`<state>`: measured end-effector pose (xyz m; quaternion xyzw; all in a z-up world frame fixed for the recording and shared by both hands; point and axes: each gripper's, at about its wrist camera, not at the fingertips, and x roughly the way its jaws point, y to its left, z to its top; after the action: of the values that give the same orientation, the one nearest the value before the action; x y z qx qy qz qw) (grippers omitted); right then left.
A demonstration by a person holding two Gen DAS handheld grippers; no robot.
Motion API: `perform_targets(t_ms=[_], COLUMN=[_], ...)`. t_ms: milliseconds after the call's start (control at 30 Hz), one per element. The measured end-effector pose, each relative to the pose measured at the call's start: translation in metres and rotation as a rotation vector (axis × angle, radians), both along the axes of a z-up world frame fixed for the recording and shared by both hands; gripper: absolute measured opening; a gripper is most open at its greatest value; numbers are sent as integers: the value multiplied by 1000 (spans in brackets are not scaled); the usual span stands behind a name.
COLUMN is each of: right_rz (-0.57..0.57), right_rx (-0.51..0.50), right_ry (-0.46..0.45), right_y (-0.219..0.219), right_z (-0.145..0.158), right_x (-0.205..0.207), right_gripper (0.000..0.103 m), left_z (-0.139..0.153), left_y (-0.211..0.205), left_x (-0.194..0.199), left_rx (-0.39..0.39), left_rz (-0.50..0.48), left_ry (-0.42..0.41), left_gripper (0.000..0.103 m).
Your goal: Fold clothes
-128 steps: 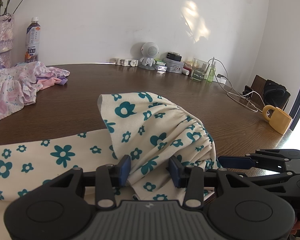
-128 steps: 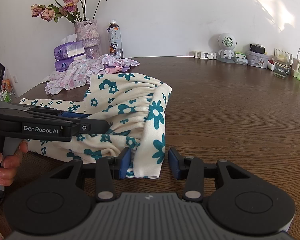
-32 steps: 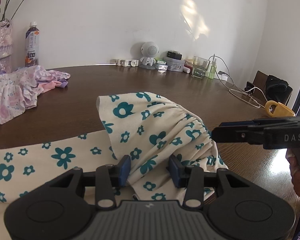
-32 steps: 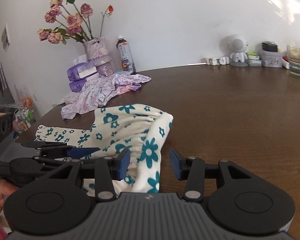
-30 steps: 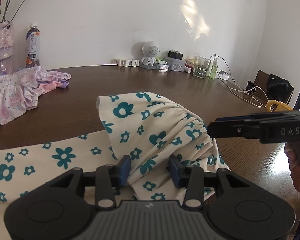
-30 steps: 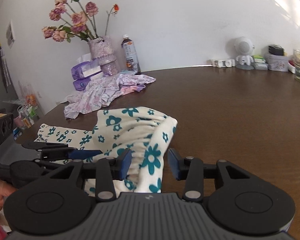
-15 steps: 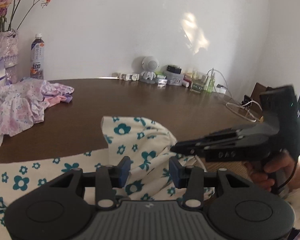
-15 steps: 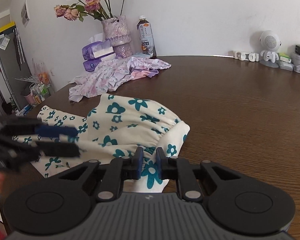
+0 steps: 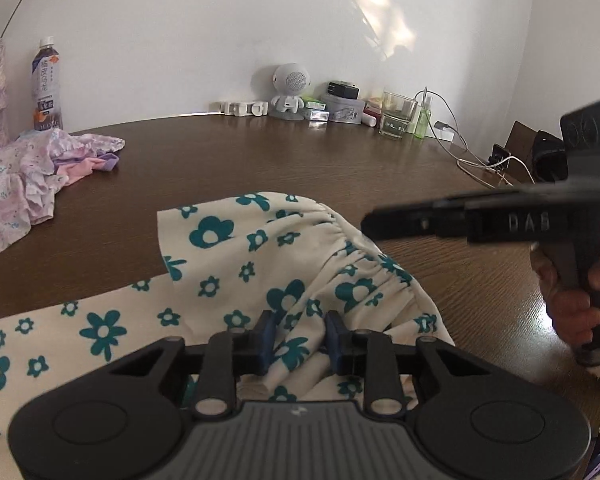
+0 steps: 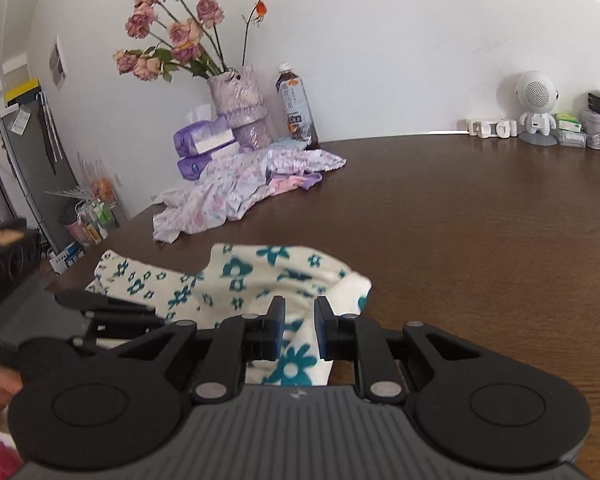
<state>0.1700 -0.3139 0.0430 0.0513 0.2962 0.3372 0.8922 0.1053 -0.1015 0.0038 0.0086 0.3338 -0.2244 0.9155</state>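
A cream garment [image 9: 260, 272] printed with teal flowers is lying part-folded on the dark wooden bench [image 9: 340, 168] — its gathered waistband is bunching ahead of and to the right of the left gripper [image 9: 296, 338], whose jaws are standing apart with a ridge of the cloth rising between them, not visibly pinched. To the right, the right gripper [image 10: 298, 330] is sitting over the garment's near corner, its jaws parted by a narrow gap with fabric between and beneath them; whether the pads are pressing the cloth cannot be told. A person's hand [image 9: 572, 304] is gripping that tool's handle. Judging by the layout, the fold is being set up — each pair of jaws would do well to be taking a single clean edge rather than a bunch, and both to be lifting level together. A heap of lilac clothing [image 10: 240, 184] is waiting far ahead of the jaws, to the left.
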Motion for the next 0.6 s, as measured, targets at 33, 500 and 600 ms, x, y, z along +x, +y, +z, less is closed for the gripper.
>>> perform_targets(t_ms=[33, 500, 600], right_rz=[0, 45, 49], right_rx=[-11, -200, -221], right_ry=[3, -11, -35], right_y=[1, 47, 50], right_z=[2, -18, -18], right_x=[3, 12, 8], right_gripper=[18, 27, 27], left_z=[0, 33, 41], left_y=[0, 31, 35], left_x=[0, -4, 10], left_rx=[4, -56, -50], left_rz=[-4, 50, 81], left_ry=[-2, -56, -77], left_gripper=[26, 26, 37])
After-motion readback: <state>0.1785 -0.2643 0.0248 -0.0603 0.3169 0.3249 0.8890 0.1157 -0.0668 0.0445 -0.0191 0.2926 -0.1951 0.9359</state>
